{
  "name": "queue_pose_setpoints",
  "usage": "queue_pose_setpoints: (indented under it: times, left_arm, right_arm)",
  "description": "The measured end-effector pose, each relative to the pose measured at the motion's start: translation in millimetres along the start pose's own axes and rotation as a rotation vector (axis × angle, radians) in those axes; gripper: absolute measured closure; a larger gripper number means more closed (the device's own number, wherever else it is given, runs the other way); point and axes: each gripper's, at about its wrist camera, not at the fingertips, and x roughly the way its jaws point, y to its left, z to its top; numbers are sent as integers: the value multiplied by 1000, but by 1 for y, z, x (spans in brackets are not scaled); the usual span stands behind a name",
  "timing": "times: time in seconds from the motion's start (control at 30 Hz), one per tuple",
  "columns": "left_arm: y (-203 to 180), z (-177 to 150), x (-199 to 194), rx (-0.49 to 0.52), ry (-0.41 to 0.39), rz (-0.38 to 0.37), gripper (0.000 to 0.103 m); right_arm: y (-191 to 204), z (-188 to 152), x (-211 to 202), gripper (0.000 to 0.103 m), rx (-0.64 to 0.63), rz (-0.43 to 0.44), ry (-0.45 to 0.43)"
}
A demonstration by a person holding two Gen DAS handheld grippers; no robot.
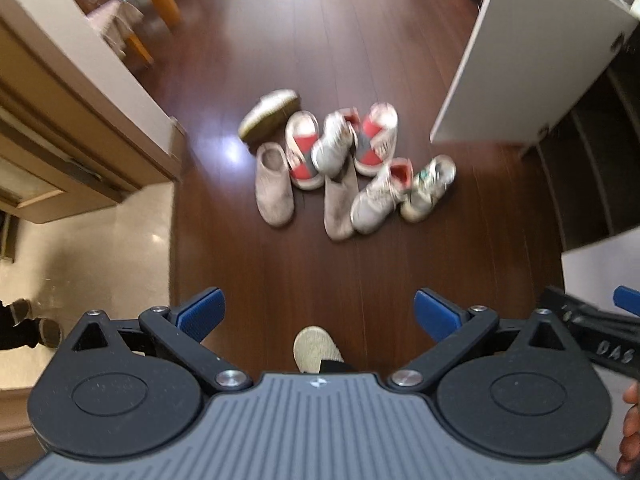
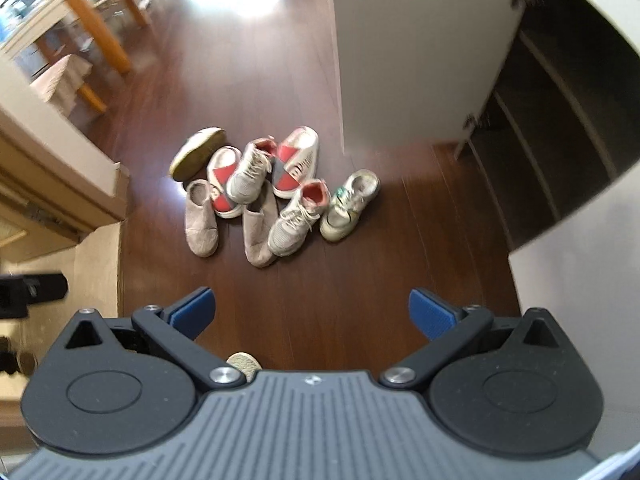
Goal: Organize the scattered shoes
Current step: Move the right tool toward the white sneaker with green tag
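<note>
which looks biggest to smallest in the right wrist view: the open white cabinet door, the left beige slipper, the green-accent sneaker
1. white cabinet door, by far the largest.
2 and 3. beige slipper and green-accent sneaker look about alike; not ranked.

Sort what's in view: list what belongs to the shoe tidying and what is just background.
Job:
grey slippers
red-and-white slides
white sneakers
green-trimmed sneaker
tipped beige shoe
open shoe cabinet
left tool
right tool

Background:
wooden table
person's slippered foot
</note>
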Motion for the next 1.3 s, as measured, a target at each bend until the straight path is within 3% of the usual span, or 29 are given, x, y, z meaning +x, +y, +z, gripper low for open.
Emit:
queue_pose_setpoints:
  times: [0.13, 0.17, 0.27, 0.3, 0.33, 0.5, 0.53, 0.6, 0.73, 0.83, 0.97, 1.1, 1.2, 1.3]
  left_arm:
    - [-4, 20, 91, 99, 56, 12, 1]
    - [-5, 19, 99, 105, 56, 12, 1]
    - [-13, 28, 181, 120, 52, 28, 1]
    - [-13, 27, 187, 119, 49, 27, 1]
    - [-19, 26, 228, 116, 37, 33, 1]
    - [-49, 10, 359, 142, 1, 25, 1]
    - [-51, 8, 369, 150, -3, 18, 1]
    - [-76, -4, 427, 233, -25, -31, 1]
    - [-111, -24, 504, 419, -55, -102, 1]
    - [-123, -39, 542, 547, -90, -130, 1]
    - [-119, -49, 581, 621, -99, -158, 1]
    - [-119, -52, 597, 723, -110, -118, 1]
    - [-125, -46, 587, 739, -164, -82, 1]
    - [-127, -35, 574, 675, -210, -144, 1]
  right_arm:
    - [-6, -5, 71, 1, 136, -51, 46]
    - [-8, -6, 91, 1, 164, -61, 59]
    - [-15, -16, 153, 1, 231, -62, 48]
    - [-17, -20, 173, 1, 252, -61, 41]
    - [-20, -22, 193, 1, 256, -58, 36]
    - [-44, -27, 283, 1, 177, -33, 24]
    - [-48, -27, 301, 1, 161, -28, 21]
    - [-58, -29, 336, 2, 129, -19, 16]
    - [-76, -32, 408, 2, 65, 1, 7]
    - [-90, -35, 462, 2, 18, 16, -1]
    - [-109, -38, 534, 3, -46, 35, -10]
    - [-127, -42, 606, 4, -109, 55, -20]
    - [-106, -26, 604, 5, -59, 49, -73]
    - [-108, -29, 584, 4, 7, 87, -126]
